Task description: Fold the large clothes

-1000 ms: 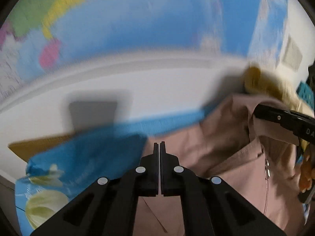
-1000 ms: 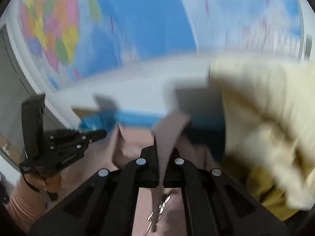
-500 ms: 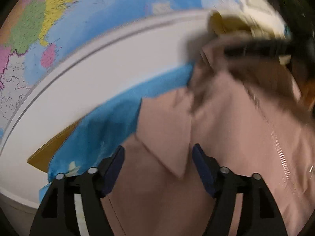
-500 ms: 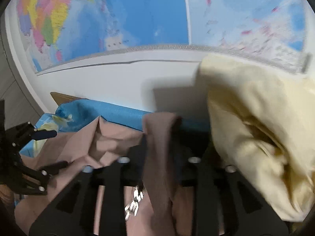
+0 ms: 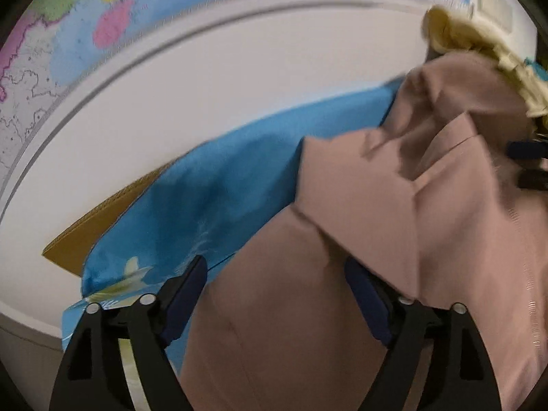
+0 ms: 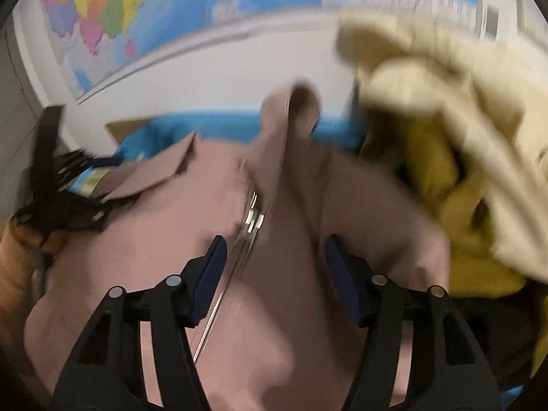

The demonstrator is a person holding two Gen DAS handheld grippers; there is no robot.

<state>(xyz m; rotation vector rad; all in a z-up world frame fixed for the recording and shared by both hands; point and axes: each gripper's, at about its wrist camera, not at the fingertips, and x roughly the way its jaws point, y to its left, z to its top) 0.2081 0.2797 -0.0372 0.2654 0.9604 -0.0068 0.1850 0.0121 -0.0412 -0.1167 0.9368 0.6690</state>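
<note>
A dusty-pink zip jacket [image 5: 291, 342] lies spread on a blue printed cloth [image 5: 222, 188], its collar [image 5: 359, 185] turned up. My left gripper [image 5: 274, 267] hangs open just above the jacket near the collar, nothing pressed between its pads. In the right wrist view the jacket [image 6: 154, 239] fills the middle, and its zipper [image 6: 253, 219] runs up between the jaws of my right gripper [image 6: 277, 243]. Those jaws are opening and the pads stand clear of the fabric. The left gripper [image 6: 51, 178] shows at the far left, held by a hand [image 6: 17, 267].
A heap of cream and yellow garments [image 6: 428, 102] sits right of the jacket, also seen in the left view as a cream pile [image 5: 479, 44]. A cardboard sheet [image 5: 96, 233] pokes from under the blue cloth. A white wall with a coloured map [image 6: 137, 7] is close behind.
Both grippers were shut a second ago, the right one on a strip of the jacket. Both have opened, let the fabric drop, and sunk closer to the jacket.
</note>
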